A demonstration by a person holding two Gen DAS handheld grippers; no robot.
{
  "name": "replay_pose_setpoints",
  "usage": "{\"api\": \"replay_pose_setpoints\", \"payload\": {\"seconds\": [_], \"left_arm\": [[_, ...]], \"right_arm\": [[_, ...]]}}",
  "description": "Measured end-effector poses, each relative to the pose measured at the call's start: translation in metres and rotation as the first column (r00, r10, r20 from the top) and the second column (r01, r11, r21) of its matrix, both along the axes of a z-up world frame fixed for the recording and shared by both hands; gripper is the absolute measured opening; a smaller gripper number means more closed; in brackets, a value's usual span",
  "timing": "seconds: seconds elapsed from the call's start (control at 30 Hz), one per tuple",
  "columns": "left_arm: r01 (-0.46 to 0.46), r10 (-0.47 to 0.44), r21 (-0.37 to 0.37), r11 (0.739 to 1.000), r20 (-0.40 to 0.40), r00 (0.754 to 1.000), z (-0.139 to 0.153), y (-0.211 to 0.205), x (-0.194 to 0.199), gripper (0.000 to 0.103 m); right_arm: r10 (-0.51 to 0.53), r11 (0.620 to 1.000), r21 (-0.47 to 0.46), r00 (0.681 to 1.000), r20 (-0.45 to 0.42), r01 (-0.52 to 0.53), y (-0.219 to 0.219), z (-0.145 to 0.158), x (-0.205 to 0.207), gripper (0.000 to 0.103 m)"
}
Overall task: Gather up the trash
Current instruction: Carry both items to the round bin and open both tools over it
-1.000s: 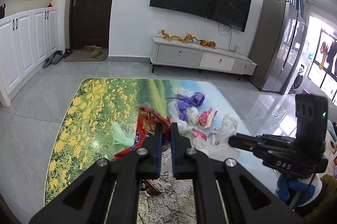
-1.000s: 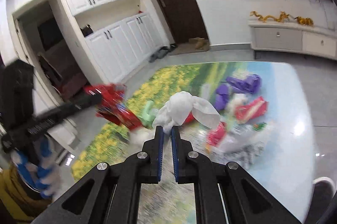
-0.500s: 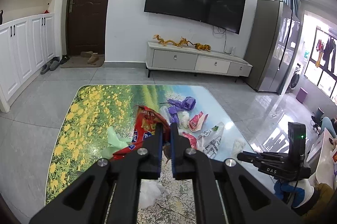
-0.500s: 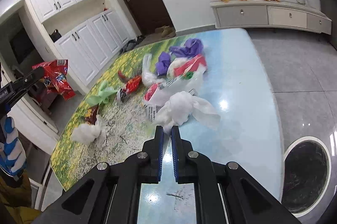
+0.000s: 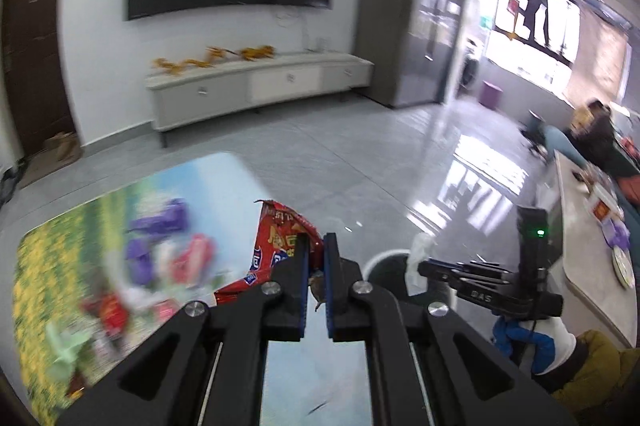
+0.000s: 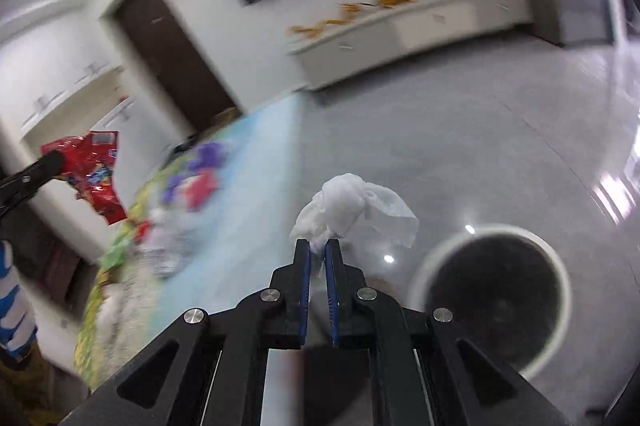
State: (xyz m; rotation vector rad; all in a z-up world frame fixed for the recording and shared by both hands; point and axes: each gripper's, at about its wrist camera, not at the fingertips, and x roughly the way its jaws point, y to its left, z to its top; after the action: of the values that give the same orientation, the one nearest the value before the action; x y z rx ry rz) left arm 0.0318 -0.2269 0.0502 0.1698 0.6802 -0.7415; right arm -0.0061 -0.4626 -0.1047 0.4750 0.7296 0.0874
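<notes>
Right wrist view: right gripper (image 6: 317,251) clenched on a white tissue (image 6: 352,210), carried off the desk (image 6: 240,226) toward the round bin (image 6: 496,298) on the floor. Left gripper (image 5: 315,258) pinches a red snack wrapper (image 5: 276,246), likely bin-bound too.

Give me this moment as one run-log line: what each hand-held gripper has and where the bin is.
left hand-held gripper: shut on crumpled red snack wrapper | right hand-held gripper: shut on crumpled white tissue | round white-rimmed trash bin: on floor, beside table
</notes>
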Motion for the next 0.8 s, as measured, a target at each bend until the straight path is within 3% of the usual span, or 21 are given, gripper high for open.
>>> {"api": "replay_pose_setpoints", "payload": {"seconds": [0.27,0.5,0.53,0.57,0.6,0.63,0.67,0.7,0.8], "left_arm": [[0.214,-0.2,0.075,0.974,-0.155,0.967,-0.064,-0.161,0.016,0.007],[0.275,-0.242,0.087,0.957,-0.275,0.931,-0.114,-0.231,0.027,0.008],[0.28,-0.246,0.083,0.956,-0.291,0.925,-0.12,-0.234,0.027,0.009],[0.287,-0.247,0.084,0.954,-0.319,0.915,-0.13,-0.242,0.031,0.01],[0.287,-0.244,0.088,0.954,-0.332,0.911,-0.136,-0.246,0.031,0.017],[0.287,-0.241,0.092,0.953,-0.341,0.909,-0.141,-0.248,0.033,0.023],[0.281,-0.231,0.097,0.955,-0.355,0.906,-0.147,-0.251,0.035,0.042],[0.271,-0.22,0.096,0.958,-0.36,0.907,-0.15,-0.251,0.037,0.051],[0.269,-0.22,0.086,0.959,-0.37,0.903,-0.15,-0.246,0.036,0.051]], "right_arm": [[-0.149,0.987,0.03,0.976,-0.16,0.155,-0.079,-0.073,-0.01,0.01],[-0.204,0.971,0.067,0.943,-0.262,0.228,-0.111,-0.122,-0.014,0.012],[-0.21,0.969,0.068,0.938,-0.275,0.237,-0.116,-0.127,-0.016,0.013],[-0.216,0.967,0.07,0.933,-0.288,0.246,-0.118,-0.132,-0.017,0.023],[-0.224,0.964,0.07,0.927,-0.3,0.255,-0.121,-0.136,-0.018,0.036],[-0.232,0.962,0.071,0.923,-0.308,0.265,-0.125,-0.141,-0.021,0.041],[-0.24,0.959,0.071,0.918,-0.316,0.275,-0.126,-0.144,-0.024,0.043],[-0.245,0.956,0.074,0.913,-0.325,0.283,-0.128,-0.146,-0.026,0.043],[-0.261,0.951,0.074,0.906,-0.334,0.301,-0.129,-0.147,-0.031,0.043]]}}
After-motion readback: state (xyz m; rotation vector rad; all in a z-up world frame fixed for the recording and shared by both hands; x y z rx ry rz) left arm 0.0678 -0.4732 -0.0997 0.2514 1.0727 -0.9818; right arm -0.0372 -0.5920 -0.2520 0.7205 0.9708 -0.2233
